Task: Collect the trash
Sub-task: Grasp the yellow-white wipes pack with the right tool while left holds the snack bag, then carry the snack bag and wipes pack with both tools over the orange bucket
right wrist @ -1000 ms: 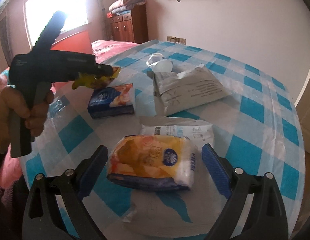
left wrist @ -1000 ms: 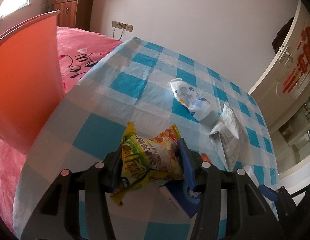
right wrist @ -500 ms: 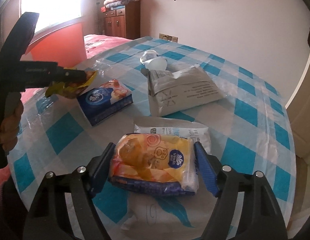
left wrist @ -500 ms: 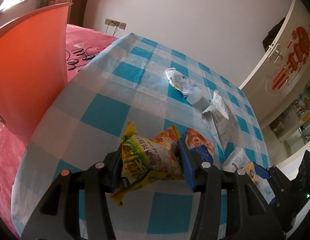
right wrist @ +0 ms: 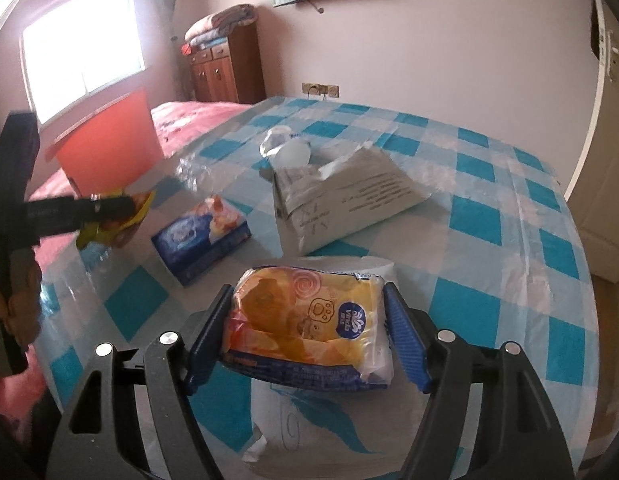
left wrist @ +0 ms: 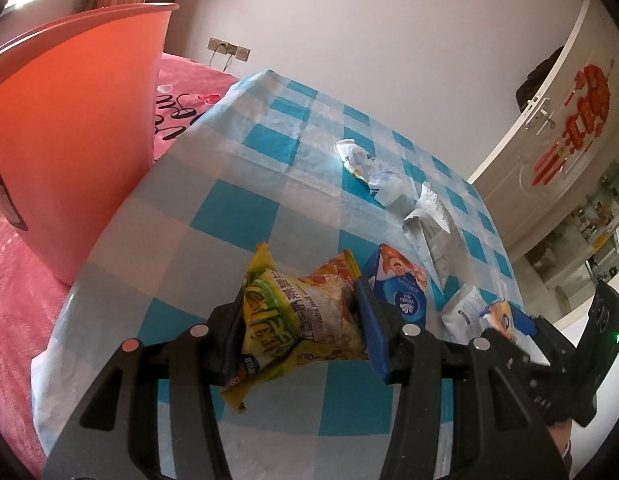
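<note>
While the left hand-held gripper is clenched on a crumpled yellow-green snack bag, lifted clear above the table, the right hand-held gripper has its jaws closing in on a yellow tissue pack; both blue pads now touch the pack's two ends, so it is grasped.

Left wrist view: snack bag sits squarely between the pads, its lower edge hanging below them. Ahead and to the right of this gripper lies a blue tissue box on the checked tablecloth. Farther ahead right, a grey printed bag, and beyond it a crushed clear plastic bottle. Far left of the gripper stands an orange bin on a pink bed, beside the table edge. The right gripper is seen at the lower right, with the yellow pack at its tips.

Right wrist view: yellow pack rests on top of a white pack that shows just ahead of the pads; a white wrapper with blue leaf print lies under the gripper. Blue tissue box ahead left, grey bag ahead centre, bottle behind it. Left gripper at far left, held by a hand, snack bag in its tips. Orange bin beyond it.
</note>
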A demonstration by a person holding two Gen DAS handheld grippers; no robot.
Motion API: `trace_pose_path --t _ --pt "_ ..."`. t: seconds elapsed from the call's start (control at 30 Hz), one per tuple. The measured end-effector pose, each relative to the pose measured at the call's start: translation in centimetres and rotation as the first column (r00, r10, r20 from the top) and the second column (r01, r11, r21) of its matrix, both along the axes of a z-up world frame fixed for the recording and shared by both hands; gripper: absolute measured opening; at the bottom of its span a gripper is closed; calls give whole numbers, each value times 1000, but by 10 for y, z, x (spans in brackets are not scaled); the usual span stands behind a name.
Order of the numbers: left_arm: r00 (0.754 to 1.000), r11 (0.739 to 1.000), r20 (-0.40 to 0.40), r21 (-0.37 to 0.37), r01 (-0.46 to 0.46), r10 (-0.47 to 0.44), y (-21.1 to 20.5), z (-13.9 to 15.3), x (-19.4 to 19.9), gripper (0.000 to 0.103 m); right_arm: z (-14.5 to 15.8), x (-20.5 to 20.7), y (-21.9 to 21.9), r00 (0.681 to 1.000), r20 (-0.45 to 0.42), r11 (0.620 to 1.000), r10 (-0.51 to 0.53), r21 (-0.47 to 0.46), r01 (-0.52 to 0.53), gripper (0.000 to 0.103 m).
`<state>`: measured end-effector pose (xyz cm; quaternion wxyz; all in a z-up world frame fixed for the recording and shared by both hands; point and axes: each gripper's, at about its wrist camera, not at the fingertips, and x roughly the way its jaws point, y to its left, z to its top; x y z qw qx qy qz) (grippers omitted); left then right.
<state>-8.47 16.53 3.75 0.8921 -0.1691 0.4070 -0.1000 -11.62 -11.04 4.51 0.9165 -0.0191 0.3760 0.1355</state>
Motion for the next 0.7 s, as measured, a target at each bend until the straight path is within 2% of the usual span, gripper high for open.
trace_pose_path --t 0.47,0.7 --pt "999 1000 43 -29 0 2 22 14 -15 51 16 6 17 999 -40 998 -3 59 6 73" --pt "995 1000 99 -27 -15 18 36 36 -26 51 29 21 33 996 -87 990 26 144 -14 73"
